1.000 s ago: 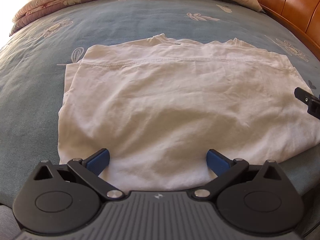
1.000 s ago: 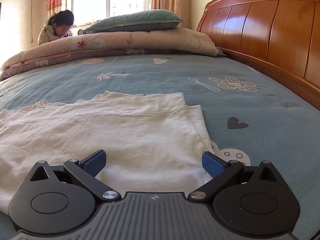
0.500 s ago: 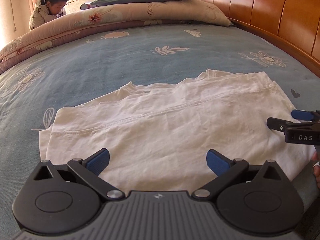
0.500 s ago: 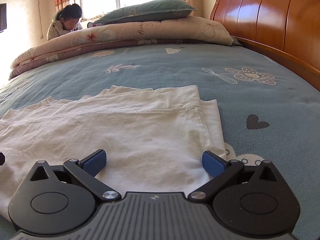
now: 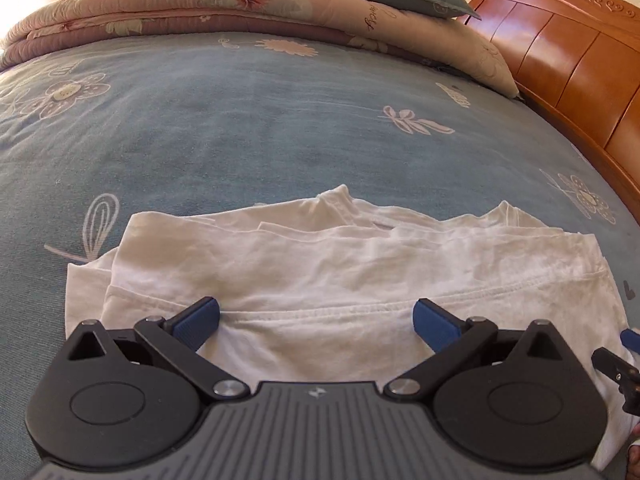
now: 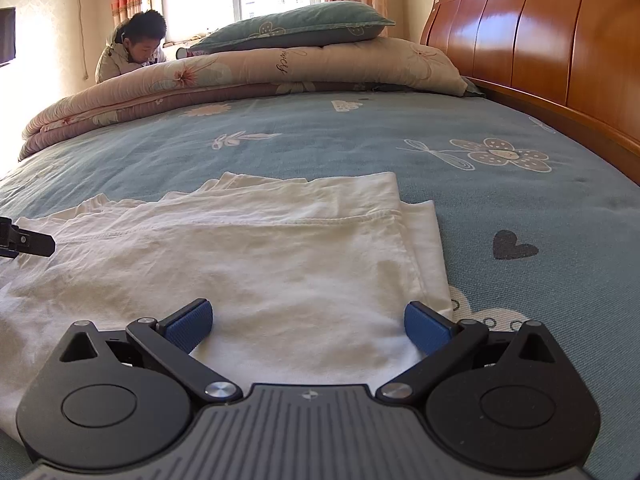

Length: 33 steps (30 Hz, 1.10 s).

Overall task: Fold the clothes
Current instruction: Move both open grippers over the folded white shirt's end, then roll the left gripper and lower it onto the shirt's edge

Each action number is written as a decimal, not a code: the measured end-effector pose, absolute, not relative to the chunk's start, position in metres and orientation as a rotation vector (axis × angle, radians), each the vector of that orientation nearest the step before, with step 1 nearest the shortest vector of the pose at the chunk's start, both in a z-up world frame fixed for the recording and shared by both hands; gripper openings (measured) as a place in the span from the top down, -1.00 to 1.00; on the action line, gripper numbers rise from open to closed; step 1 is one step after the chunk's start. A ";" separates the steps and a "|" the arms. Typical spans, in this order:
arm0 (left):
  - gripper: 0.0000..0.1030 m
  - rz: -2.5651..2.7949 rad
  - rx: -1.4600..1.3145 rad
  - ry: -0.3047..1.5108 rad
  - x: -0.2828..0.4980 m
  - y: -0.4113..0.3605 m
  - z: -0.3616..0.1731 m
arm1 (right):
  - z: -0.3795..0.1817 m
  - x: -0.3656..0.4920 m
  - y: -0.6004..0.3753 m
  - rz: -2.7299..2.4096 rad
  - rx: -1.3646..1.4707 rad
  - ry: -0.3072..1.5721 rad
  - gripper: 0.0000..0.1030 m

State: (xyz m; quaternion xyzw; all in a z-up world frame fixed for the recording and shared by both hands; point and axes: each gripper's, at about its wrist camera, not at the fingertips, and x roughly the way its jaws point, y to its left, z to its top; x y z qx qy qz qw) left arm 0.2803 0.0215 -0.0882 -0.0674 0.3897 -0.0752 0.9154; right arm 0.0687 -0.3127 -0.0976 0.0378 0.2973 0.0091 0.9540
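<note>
Hovering left gripper and right gripper, fingers spread and empty, over the part-folded white shirt, needing hem pinches next.

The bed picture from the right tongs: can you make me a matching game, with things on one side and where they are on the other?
Things:
1. white cotton T-shirt
2. teal flowered pillow
3. glossy orange wooden headboard
4. black heart print

Places:
A. standing along the bed's right edge
B. on top of the folded pink floral quilt
C. on the blue sheet, just right of the shirt
D. lying flat in front of the open right tongs

Pairs: 1-D, 2-B, 3-A, 4-C
</note>
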 end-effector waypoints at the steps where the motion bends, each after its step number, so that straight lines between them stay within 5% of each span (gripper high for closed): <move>1: -0.99 -0.158 -0.143 0.802 0.282 0.026 -0.086 | -0.097 0.069 -0.313 0.018 0.076 0.604 -1.00; 11: -0.99 -0.095 -0.320 0.794 0.181 0.119 -0.025 | -0.079 0.059 -0.312 0.061 0.099 0.608 -1.00; 20: -0.88 -0.150 -0.750 0.896 0.180 0.196 -0.089 | -0.043 0.042 -0.281 0.154 0.107 0.583 -1.00; 33: -0.88 -0.405 -0.879 0.900 0.236 0.201 -0.106 | -0.037 0.045 -0.252 0.094 0.002 0.627 -1.00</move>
